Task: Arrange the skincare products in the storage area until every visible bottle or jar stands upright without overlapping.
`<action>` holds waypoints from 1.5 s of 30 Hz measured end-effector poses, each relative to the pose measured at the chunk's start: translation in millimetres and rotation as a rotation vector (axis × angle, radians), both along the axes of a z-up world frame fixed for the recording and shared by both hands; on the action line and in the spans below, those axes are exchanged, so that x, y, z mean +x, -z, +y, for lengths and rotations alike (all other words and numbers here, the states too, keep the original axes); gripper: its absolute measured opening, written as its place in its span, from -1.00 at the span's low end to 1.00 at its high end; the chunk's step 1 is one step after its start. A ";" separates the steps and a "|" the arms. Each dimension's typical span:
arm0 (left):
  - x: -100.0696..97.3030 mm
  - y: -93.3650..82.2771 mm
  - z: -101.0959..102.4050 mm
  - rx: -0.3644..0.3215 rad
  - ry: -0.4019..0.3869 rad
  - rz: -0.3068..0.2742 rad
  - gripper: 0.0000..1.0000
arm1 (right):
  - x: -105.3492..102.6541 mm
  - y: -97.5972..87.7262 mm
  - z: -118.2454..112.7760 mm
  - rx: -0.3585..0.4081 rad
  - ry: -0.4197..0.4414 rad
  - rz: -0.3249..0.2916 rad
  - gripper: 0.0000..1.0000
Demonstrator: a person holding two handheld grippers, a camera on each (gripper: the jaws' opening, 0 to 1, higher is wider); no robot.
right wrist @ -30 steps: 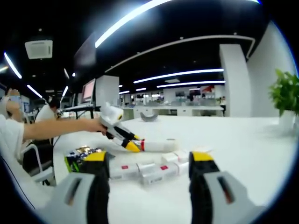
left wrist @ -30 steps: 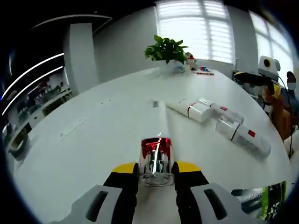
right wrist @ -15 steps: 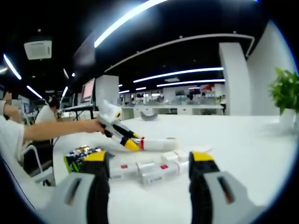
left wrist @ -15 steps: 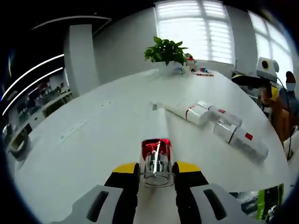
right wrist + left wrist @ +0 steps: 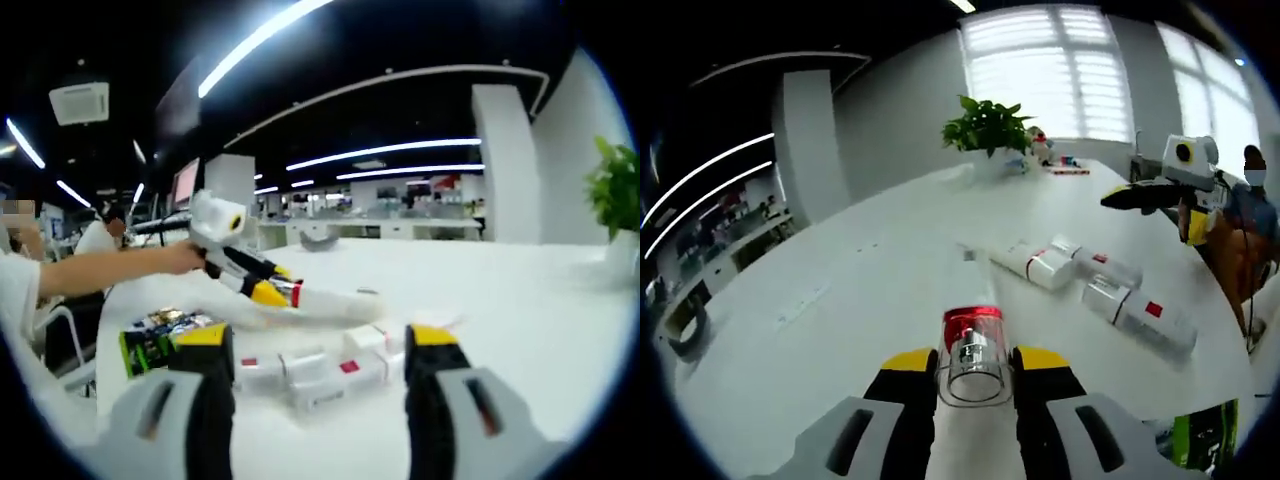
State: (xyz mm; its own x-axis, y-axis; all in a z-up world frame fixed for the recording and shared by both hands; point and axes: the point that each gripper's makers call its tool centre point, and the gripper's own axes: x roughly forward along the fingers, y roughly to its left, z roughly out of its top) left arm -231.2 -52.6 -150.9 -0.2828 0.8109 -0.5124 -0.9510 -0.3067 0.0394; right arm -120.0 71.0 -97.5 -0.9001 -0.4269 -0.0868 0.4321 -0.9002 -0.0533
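Note:
My left gripper (image 5: 973, 365) is shut on the clear cap end of a white bottle (image 5: 971, 325) with a red band, which points forward over the white table (image 5: 840, 330). Three more white bottles (image 5: 1040, 266) (image 5: 1095, 262) (image 5: 1142, 316) with red marks lie on their sides to the right. In the right gripper view the left gripper (image 5: 266, 291) holds that bottle (image 5: 335, 305) low over the table, just beyond the lying bottles (image 5: 320, 370). My right gripper (image 5: 320, 345) is open above them, holding nothing; it also appears as the right gripper (image 5: 1125, 197) in the left gripper view.
A potted plant (image 5: 988, 125) stands at the far end of the table. A green packet (image 5: 160, 335) lies near the table edge beside the lying bottles. A person's forearm (image 5: 110, 272) reaches in from the left. Bare tabletop stretches to the left of the held bottle.
The left gripper has risen a little with the bottle still in it, and its view has tipped. The right gripper stays open in nearly the same place.

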 end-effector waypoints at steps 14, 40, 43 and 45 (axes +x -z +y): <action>20.9 -20.7 -1.7 0.006 0.044 0.058 -0.44 | -50.5 -0.1 -30.8 0.295 -0.244 -0.054 0.31; 31.7 -52.0 17.1 0.036 0.106 0.066 -0.44 | -124.2 51.9 -68.5 0.488 -0.484 -0.063 -0.08; 32.7 -56.2 19.2 0.040 0.111 0.074 -0.44 | -126.8 49.3 -67.7 0.493 -0.476 -0.031 -0.14; 29.6 -58.1 20.0 0.042 0.111 0.078 -0.44 | -126.7 48.7 -68.6 0.493 -0.464 -0.012 -0.15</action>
State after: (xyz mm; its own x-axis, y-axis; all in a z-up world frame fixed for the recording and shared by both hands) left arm -201.5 -32.6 -92.8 -0.2282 0.8595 -0.4574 -0.9736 -0.2031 0.1041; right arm -246.8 2.4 -146.2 -0.6305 -0.6771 -0.3794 0.7714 -0.4927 -0.4028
